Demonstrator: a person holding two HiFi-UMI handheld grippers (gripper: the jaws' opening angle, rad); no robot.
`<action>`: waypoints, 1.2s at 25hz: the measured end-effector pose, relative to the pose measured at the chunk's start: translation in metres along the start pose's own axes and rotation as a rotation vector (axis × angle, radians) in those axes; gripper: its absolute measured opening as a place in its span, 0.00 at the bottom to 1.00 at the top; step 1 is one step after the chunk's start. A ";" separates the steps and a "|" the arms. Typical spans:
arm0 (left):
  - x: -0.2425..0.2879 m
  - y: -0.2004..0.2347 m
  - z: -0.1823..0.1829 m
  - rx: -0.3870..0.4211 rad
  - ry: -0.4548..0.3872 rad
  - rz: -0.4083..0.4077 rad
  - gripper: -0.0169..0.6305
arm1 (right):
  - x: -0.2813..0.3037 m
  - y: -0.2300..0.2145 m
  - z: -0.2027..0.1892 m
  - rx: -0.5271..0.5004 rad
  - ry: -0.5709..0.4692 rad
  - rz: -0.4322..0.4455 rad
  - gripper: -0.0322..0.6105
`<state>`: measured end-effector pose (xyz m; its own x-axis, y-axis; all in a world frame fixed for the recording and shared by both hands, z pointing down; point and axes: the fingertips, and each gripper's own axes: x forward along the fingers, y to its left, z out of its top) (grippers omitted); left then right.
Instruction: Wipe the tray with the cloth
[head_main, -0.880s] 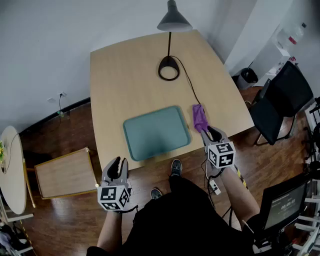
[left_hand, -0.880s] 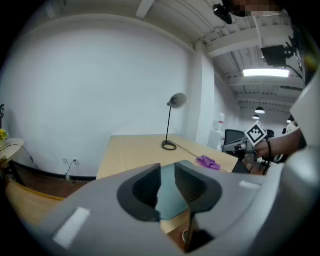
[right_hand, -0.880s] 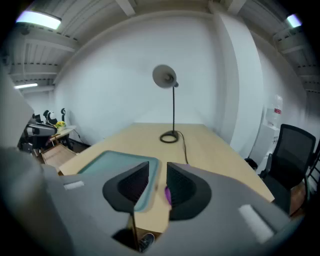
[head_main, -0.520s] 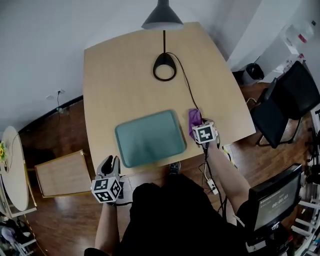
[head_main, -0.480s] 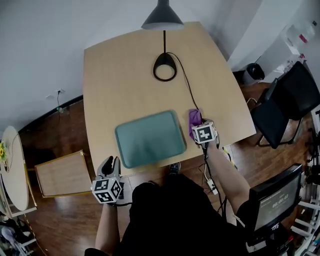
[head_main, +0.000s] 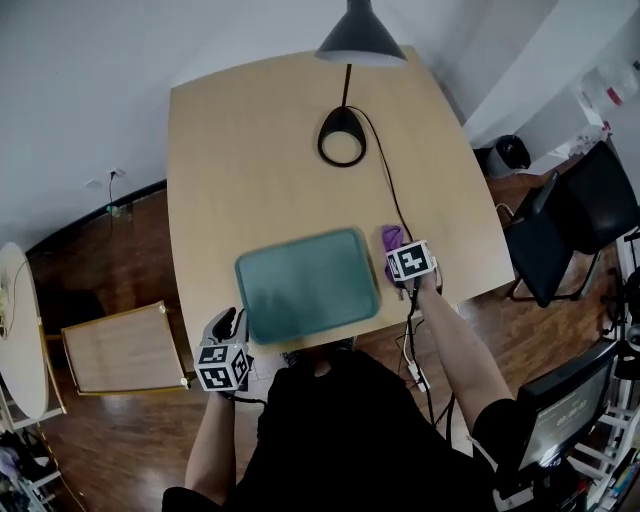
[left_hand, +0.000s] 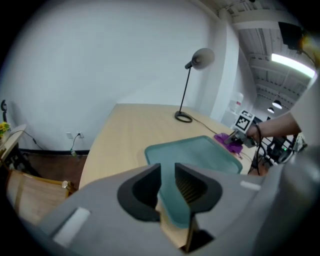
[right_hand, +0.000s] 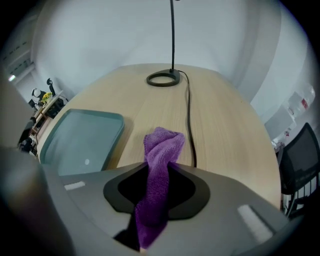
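The teal tray (head_main: 305, 285) lies empty on the wooden table (head_main: 250, 160), near its front edge. To the tray's right is a purple cloth (head_main: 392, 238). My right gripper (head_main: 402, 252) points steeply down onto it and is shut on the cloth (right_hand: 161, 150), which bunches up between the jaws. The tray (right_hand: 80, 137) lies just left of it. My left gripper (head_main: 222, 325) hangs off the table's front edge by the tray's near-left corner. It is open (left_hand: 167, 172) with nothing in it, and the tray (left_hand: 200, 152) shows ahead through the gap.
A black desk lamp (head_main: 342, 135) stands at the back of the table. Its cable (head_main: 385, 190) runs forward past the cloth. A black chair (head_main: 570, 220) is at the right, a low wooden table (head_main: 120, 348) on the floor at the left.
My right gripper moved from the table's edge onto the purple cloth and took hold of it; the cloth now looks bunched. The left gripper stayed by the front edge.
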<state>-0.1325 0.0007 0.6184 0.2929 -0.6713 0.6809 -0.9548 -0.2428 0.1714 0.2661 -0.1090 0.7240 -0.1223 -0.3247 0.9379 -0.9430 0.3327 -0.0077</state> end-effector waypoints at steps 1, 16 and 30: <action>0.006 0.007 -0.005 -0.010 0.023 0.001 0.20 | 0.001 -0.004 -0.002 -0.008 0.003 -0.010 0.20; 0.053 0.000 -0.074 -0.075 0.387 -0.087 0.14 | -0.013 0.071 0.065 0.017 -0.179 0.144 0.19; 0.052 -0.007 -0.076 -0.096 0.371 -0.165 0.14 | 0.021 0.304 0.107 -0.234 -0.084 0.330 0.20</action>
<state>-0.1147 0.0212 0.7067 0.4214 -0.3266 0.8460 -0.9020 -0.2477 0.3536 -0.0565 -0.1094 0.7038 -0.4404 -0.2349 0.8665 -0.7544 0.6202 -0.2152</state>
